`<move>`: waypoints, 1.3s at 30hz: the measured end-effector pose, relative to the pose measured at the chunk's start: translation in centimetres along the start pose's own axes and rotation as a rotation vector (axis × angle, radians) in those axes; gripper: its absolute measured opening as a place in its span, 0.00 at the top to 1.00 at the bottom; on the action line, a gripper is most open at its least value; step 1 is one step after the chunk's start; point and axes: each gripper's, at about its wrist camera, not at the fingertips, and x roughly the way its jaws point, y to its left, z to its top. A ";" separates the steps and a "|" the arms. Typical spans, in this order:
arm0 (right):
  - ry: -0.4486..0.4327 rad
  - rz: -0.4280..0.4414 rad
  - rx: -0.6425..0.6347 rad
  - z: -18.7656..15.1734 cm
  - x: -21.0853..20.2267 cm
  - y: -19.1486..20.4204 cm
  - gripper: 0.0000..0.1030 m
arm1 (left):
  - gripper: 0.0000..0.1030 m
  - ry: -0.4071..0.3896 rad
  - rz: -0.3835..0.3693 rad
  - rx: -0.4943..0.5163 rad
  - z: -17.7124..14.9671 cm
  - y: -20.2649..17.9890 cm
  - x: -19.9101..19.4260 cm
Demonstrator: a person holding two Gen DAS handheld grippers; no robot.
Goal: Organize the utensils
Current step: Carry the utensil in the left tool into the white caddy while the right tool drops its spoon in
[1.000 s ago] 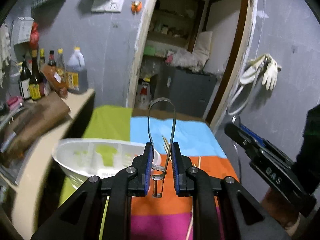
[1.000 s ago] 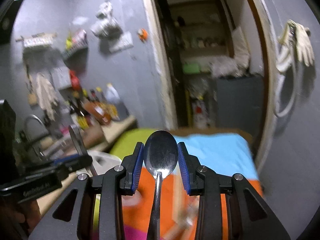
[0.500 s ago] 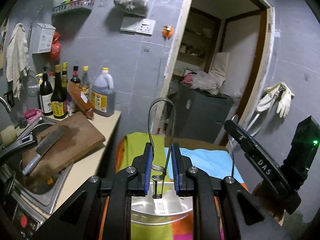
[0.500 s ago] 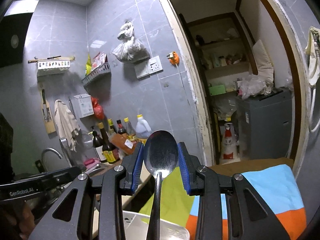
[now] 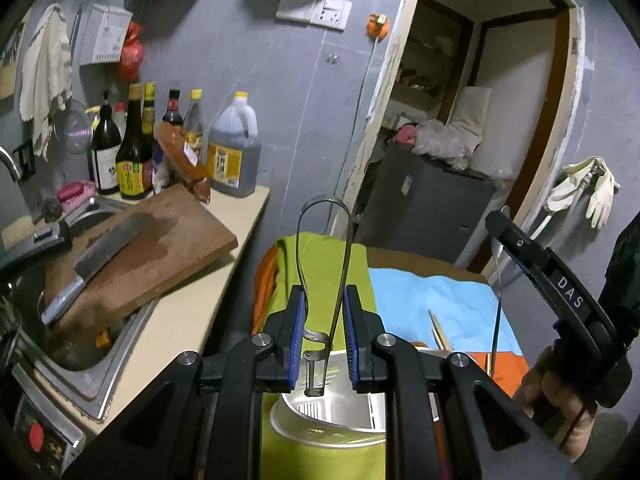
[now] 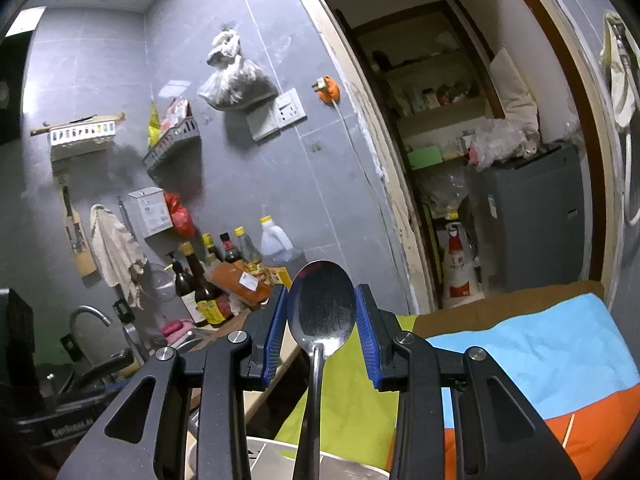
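My left gripper (image 5: 323, 312) is shut on a thin metal wire-loop utensil (image 5: 325, 248) that stands upright, high above a white utensil container (image 5: 332, 420) on the striped cloth. My right gripper (image 6: 322, 320) is shut on a steel spoon (image 6: 321, 312), bowl up, handle running down toward the container's rim (image 6: 360, 468). The right gripper also shows at the right of the left wrist view (image 5: 552, 292). Wooden chopsticks (image 5: 440, 334) lie on the cloth behind the container.
A counter at the left holds a wooden cutting board (image 5: 136, 252) with a cleaver (image 5: 96, 264), a sink (image 5: 72, 344) and several bottles (image 5: 132, 152). A doorway (image 5: 460, 140) with a grey cabinet stands behind. The table is covered by a green, blue and orange cloth (image 5: 452, 304).
Both grippers have lifted and tilted up with their utensils. The container has dropped to the bottom of both views, and the left wrist view has swung left toward the counter.
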 end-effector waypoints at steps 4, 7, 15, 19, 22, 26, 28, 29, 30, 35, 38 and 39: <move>0.016 -0.025 0.004 -0.9 0.8 -0.3 0.69 | 0.85 0.015 0.001 -0.007 -0.6 0.2 0.5; 0.037 -0.036 -0.012 -1.6 1.2 -0.2 0.69 | 0.85 0.024 0.002 0.005 -1.0 0.0 0.8; 0.107 -0.067 -0.057 -3.6 1.0 -0.3 0.69 | 0.85 0.066 -0.001 0.034 -2.5 -0.6 2.3; 0.142 -0.076 -0.059 -4.4 0.6 -0.6 0.69 | 0.85 0.083 -0.001 0.030 -3.0 -0.5 2.9; 0.172 -0.079 -0.071 -5.2 0.3 -0.6 0.69 | 0.85 0.098 -0.002 0.030 -3.4 -0.5 3.3; 0.215 -0.080 -0.081 -5.9 0.1 -0.6 0.69 | 0.85 0.121 -0.011 0.026 -3.8 -0.5 3.5; 0.247 -0.076 -0.076 -6.4 0.1 -0.7 0.69 | 0.85 0.129 -0.020 0.012 -4.0 -0.3 3.5; 0.264 -0.078 -0.075 -6.6 0.1 -0.8 0.69 | 0.85 0.130 -0.025 0.002 -4.0 -0.2 3.5; 0.277 -0.080 -0.075 -6.7 0.1 -0.9 0.69 | 0.85 0.136 -0.031 -0.014 -4.1 0.0 3.5; 0.310 -0.074 -0.083 -7.1 -0.3 -0.9 0.68 | 0.85 0.158 -0.053 -0.070 -4.0 0.9 3.5; 0.321 -0.067 -0.089 -7.0 -0.4 -0.9 0.68 | 0.84 0.164 -0.064 -0.079 -3.9 1.0 3.3; 0.323 -0.067 -0.090 -7.0 -0.4 -0.9 0.68 | 0.83 0.165 -0.065 -0.079 -3.9 0.9 3.3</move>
